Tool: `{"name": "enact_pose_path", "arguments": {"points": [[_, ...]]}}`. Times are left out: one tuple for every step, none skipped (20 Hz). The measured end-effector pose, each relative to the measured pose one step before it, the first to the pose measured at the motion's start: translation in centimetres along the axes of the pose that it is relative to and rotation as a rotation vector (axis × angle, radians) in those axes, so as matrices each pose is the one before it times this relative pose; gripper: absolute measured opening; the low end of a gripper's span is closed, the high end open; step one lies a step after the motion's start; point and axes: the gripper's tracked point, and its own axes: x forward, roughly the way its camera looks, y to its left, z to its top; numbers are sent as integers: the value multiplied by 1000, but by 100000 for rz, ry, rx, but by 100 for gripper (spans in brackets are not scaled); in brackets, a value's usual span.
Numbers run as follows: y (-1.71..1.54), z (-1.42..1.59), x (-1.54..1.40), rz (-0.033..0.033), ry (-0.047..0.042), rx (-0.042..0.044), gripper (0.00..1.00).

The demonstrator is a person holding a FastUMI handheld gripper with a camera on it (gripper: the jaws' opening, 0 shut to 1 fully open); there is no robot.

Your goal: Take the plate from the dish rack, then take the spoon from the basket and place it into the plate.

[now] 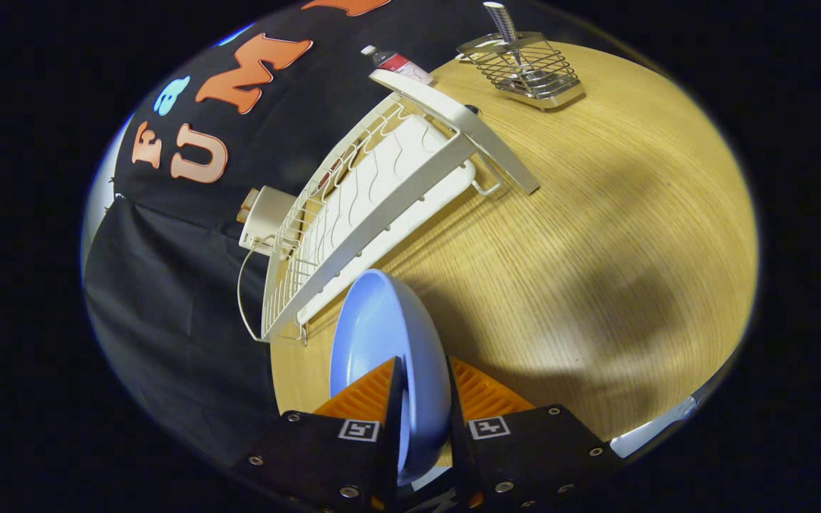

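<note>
You've got the plate (pixel 382 335) pinched on edge in the closed gripper (pixel 421 399), right of the rack (pixel 375 206); lay it flat on the table (pixel 596 235).

Light wooden table (pixel 596 235) with visible grain, white wire dish rack (pixel 375 214) resting along its edge by the black cloth wall, metal wire basket (pixel 524 71) standing well beyond the rack, a plastic bottle (pixel 398 64) lying just behind the rack's far end
</note>
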Motion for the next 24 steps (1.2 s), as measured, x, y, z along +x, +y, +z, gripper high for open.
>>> {"name": "enact_pose_path", "arguments": {"points": [[-258, 190, -150, -1273, -112, -377, 32], [-567, 42, -248, -2786, -22, -1824, 34], [-502, 135, -195, -2078, 80, -1779, 37], [-95, 101, -168, -841, -159, -833, 39], [-126, 173, -268, -555, -326, -609, 41], [-122, 232, -336, -291, -300, -813, 43], [32, 332, -363, -136, -544, -721, 48], [-136, 262, -291, -795, -455, -1175, 50], [-311, 376, -342, -1409, -829, -1719, 53], [-417, 412, -489, -1505, -843, -1965, 55], [-377, 596, -570, -1550, -1117, -2009, 59], [-468, 663, -564, -1911, -1407, -2035, 62], [-493, 758, -520, -1836, -1662, -2068, 69], [-579, 725, -576, -1692, -1714, -2225, 74], [-406, 938, -568, -836, -2008, -2031, 85], [-481, 1011, -750, -1055, -2525, -2202, 89], [-708, 1102, -525, -1940, -2639, -2965, 95], [-697, 1197, -693, -1932, -2855, -3561, 97], [-572, 1229, -436, -1740, -3469, -3067, 99], [-526, 1468, -587, -1458, -4419, -2074, 99], [-411, 1439, -367, -916, -4079, -1947, 99], [-406, 1415, -289, -1019, -4331, -2162, 99], [-372, 1587, -171, -896, -4530, -1931, 99], [-149, 1607, -45, -32, -3996, -1109, 99]]}}
